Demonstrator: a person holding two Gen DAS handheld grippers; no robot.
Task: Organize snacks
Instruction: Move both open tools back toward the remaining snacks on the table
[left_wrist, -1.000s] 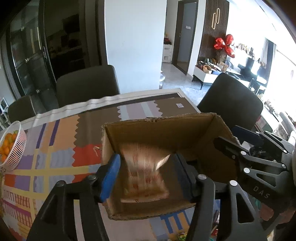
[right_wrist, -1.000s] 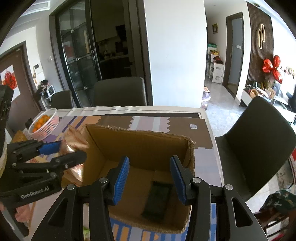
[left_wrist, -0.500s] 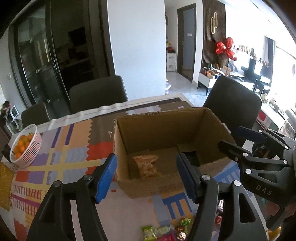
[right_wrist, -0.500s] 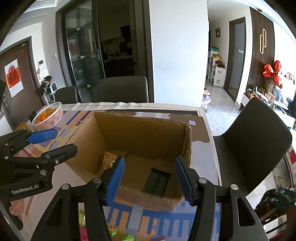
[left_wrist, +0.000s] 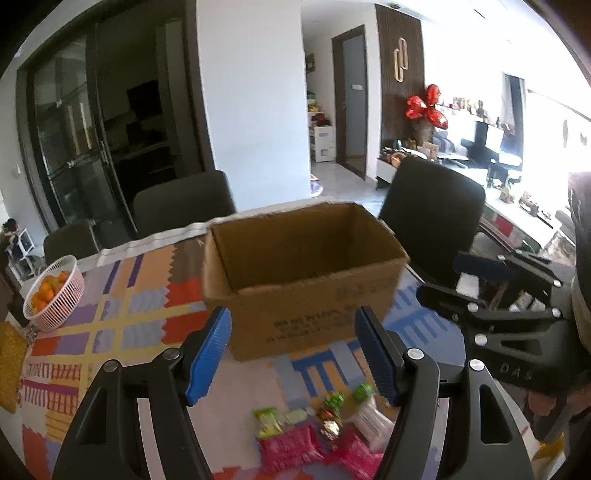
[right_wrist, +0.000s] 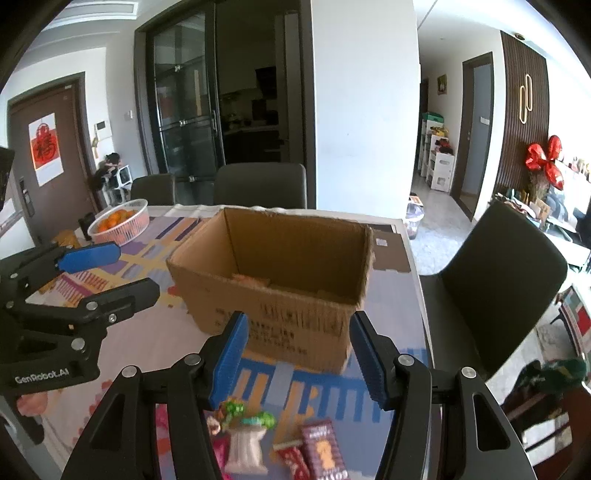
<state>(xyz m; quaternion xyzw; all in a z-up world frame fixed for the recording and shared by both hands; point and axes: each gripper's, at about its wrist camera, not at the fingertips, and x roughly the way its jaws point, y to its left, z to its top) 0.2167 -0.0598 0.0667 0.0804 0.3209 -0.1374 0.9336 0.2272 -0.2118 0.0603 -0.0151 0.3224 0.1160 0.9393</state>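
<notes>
An open cardboard box (left_wrist: 306, 280) stands on the patterned tablecloth; it also shows in the right wrist view (right_wrist: 273, 280), with a tan snack bag just visible inside (right_wrist: 251, 280). My left gripper (left_wrist: 293, 356) is open and empty, held in front of the box. My right gripper (right_wrist: 299, 356) is open and empty too, beside the left one. Loose snacks lie on the table below the grippers: pink packets (left_wrist: 291, 448), green packets (left_wrist: 267, 421), a dark red box (right_wrist: 323, 452) and a white bag (right_wrist: 245, 450).
A pink basket of oranges (left_wrist: 53, 291) stands at the far left of the table (left_wrist: 122, 332). Dark chairs stand behind the table (left_wrist: 183, 203) and at its right side (left_wrist: 432, 218).
Both grippers have pulled back and away from the box. The tan snack bag left my left gripper and now lies in the box. The loose snacks have come into view.
</notes>
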